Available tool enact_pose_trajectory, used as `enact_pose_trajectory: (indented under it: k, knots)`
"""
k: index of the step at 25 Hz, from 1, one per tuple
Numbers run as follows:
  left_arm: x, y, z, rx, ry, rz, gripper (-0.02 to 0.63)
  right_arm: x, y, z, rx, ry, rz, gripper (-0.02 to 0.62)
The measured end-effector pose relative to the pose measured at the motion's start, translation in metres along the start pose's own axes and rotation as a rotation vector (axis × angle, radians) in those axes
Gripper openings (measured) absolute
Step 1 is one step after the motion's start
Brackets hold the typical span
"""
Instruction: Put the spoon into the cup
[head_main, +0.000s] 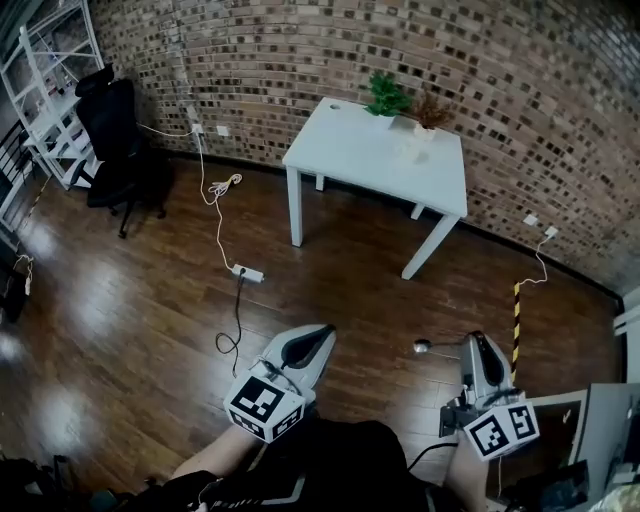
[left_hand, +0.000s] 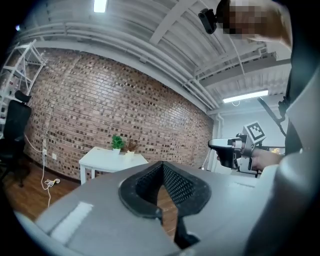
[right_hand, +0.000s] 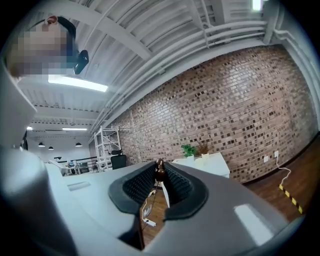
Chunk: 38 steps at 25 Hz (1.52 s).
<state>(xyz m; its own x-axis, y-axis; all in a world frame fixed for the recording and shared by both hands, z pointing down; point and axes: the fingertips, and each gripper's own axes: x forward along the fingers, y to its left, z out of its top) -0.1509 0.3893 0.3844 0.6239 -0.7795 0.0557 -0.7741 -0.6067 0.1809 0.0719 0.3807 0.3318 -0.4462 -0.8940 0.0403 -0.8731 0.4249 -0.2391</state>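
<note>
My right gripper (head_main: 476, 342) points level at the lower right of the head view, shut on a spoon (head_main: 425, 347) whose bowl sticks out to the left of its jaws. In the right gripper view the spoon (right_hand: 160, 172) sits crosswise between the black pads (right_hand: 177, 184). At lower centre my left gripper (head_main: 322, 336) is shut, its tips together and nothing in them; the left gripper view shows the same (left_hand: 162, 166). Far ahead stands a white table (head_main: 370, 160) with two small potted plants (head_main: 387, 95). I cannot make out a cup on it.
Dark wood floor lies between me and the table. A white cable and power strip (head_main: 247, 273) trail on the floor left of the table. A black office chair (head_main: 115, 140) and a white shelf (head_main: 50, 90) stand at far left. Yellow-black tape (head_main: 517, 330) marks the floor at right.
</note>
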Motion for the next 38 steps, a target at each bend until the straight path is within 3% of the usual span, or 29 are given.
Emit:
enact_pose_trajectory:
  k: [9, 16, 25, 31, 38]
  knots:
    - [0.078, 0.025, 0.004, 0.016, -0.008, 0.029, -0.006, 0.063, -0.054, 0.006, 0.015, -0.009, 0.039, 0.057]
    - [0.153, 0.025, 0.037, 0.028, -0.035, 0.047, -0.006, 0.109, -0.109, 0.040, 0.019, -0.036, 0.106, 0.057]
    - [0.249, 0.027, 0.046, 0.071, 0.011, 0.077, -0.006, 0.166, -0.180, 0.058, 0.025, -0.031, 0.180, 0.057]
    - [0.285, 0.054, 0.052, 0.074, 0.045, 0.086, -0.006, 0.210, -0.196, 0.056, 0.042, -0.019, 0.204, 0.057]
    - [0.318, 0.128, 0.057, 0.043, 0.038, 0.064, -0.006, 0.284, -0.207, 0.057, 0.055, 0.001, 0.134, 0.057]
